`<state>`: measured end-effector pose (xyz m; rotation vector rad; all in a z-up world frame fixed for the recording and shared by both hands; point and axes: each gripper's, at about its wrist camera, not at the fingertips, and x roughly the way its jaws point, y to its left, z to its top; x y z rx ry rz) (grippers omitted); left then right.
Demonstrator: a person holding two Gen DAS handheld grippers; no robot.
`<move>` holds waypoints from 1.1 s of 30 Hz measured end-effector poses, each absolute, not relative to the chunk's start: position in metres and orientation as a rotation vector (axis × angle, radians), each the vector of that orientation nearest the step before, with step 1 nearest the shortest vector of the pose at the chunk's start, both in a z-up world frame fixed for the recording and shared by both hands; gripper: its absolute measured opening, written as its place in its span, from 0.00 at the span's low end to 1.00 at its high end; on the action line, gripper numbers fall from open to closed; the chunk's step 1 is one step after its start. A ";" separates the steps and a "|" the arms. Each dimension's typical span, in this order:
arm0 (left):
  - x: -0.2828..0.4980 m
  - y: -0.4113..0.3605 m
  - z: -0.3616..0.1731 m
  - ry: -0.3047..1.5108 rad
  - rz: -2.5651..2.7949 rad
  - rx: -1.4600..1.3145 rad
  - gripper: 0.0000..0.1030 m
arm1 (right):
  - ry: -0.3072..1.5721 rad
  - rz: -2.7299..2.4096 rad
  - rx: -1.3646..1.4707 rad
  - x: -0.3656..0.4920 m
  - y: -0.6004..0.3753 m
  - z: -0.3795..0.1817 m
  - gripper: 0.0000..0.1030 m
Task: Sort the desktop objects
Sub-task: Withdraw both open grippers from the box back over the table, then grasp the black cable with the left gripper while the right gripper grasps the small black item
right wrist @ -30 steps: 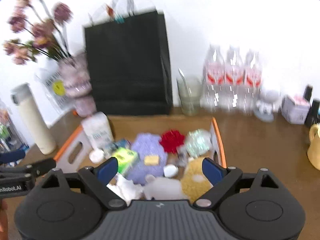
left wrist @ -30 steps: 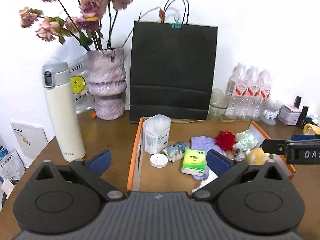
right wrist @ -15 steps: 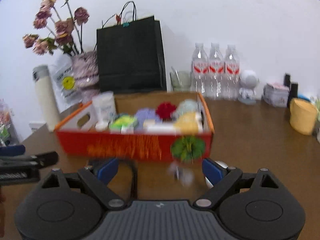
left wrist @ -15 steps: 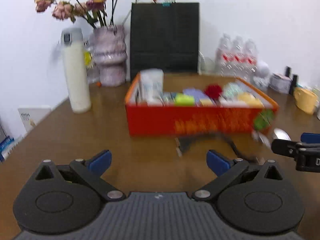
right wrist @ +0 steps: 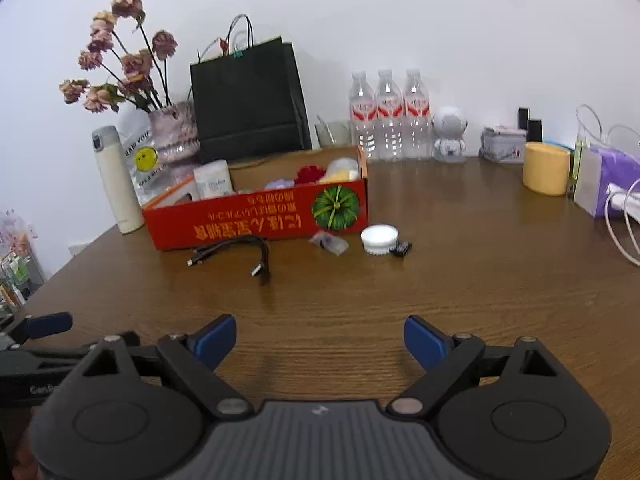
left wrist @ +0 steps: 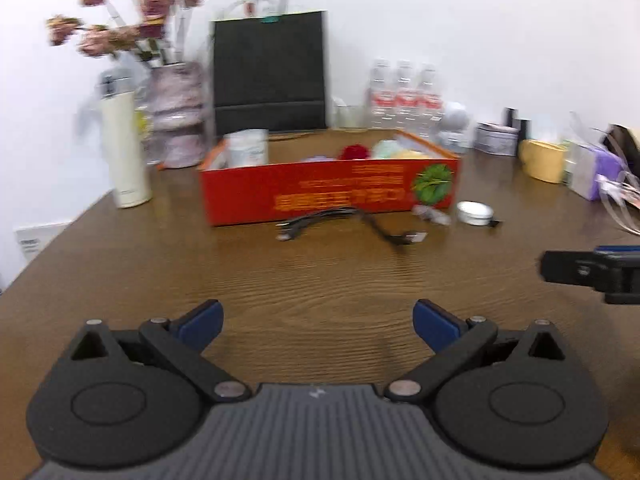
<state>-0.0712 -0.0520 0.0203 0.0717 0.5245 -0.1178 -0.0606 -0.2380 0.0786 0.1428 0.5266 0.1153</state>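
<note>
A red cardboard box (right wrist: 256, 222) holding several small items stands on the wooden desk (right wrist: 360, 300); it also shows in the left wrist view (left wrist: 328, 192). In front of it lie a black cable (right wrist: 236, 254), a small clear packet (right wrist: 330, 242), a round white tin (right wrist: 379, 239) and a small black clip (right wrist: 401, 249). The cable (left wrist: 340, 222) and tin (left wrist: 475, 213) also show in the left wrist view. My left gripper (left wrist: 318, 322) and my right gripper (right wrist: 320, 340) are both open and empty, low over the near desk, well short of the items.
Along the back wall stand a white flask (right wrist: 116, 180), a vase of dried roses (right wrist: 174, 136), a black paper bag (right wrist: 248, 100), three water bottles (right wrist: 390, 116) and a white figurine (right wrist: 450, 134). A yellow cup (right wrist: 546, 168) and a purple pack (right wrist: 608, 180) stand right.
Both grippers have pulled back and down from above the box to low over the near desk. The box now stands far ahead, with cable and small items in front of it.
</note>
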 end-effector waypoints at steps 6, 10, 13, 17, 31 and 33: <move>-0.030 -0.082 0.023 0.492 -0.295 0.103 0.87 | 0.553 0.111 0.133 -0.042 -0.247 0.074 0.82; 0.014 -0.106 0.016 0.517 -0.305 0.187 0.73 | 0.578 0.081 0.145 -0.026 -0.265 0.067 0.81; 0.038 -0.115 0.010 0.525 -0.336 0.214 0.72 | 0.595 0.057 0.166 -0.011 -0.281 0.064 0.75; 0.059 -0.121 -0.002 0.594 -0.360 0.212 0.28 | 0.614 0.020 0.157 0.015 -0.295 0.058 0.69; 0.045 -0.082 0.017 0.547 -0.352 0.046 0.09 | 0.691 0.020 0.017 0.121 -0.287 0.047 0.28; 0.045 -0.078 0.023 0.539 -0.339 0.037 0.08 | 0.687 0.011 0.008 0.121 -0.287 0.046 0.25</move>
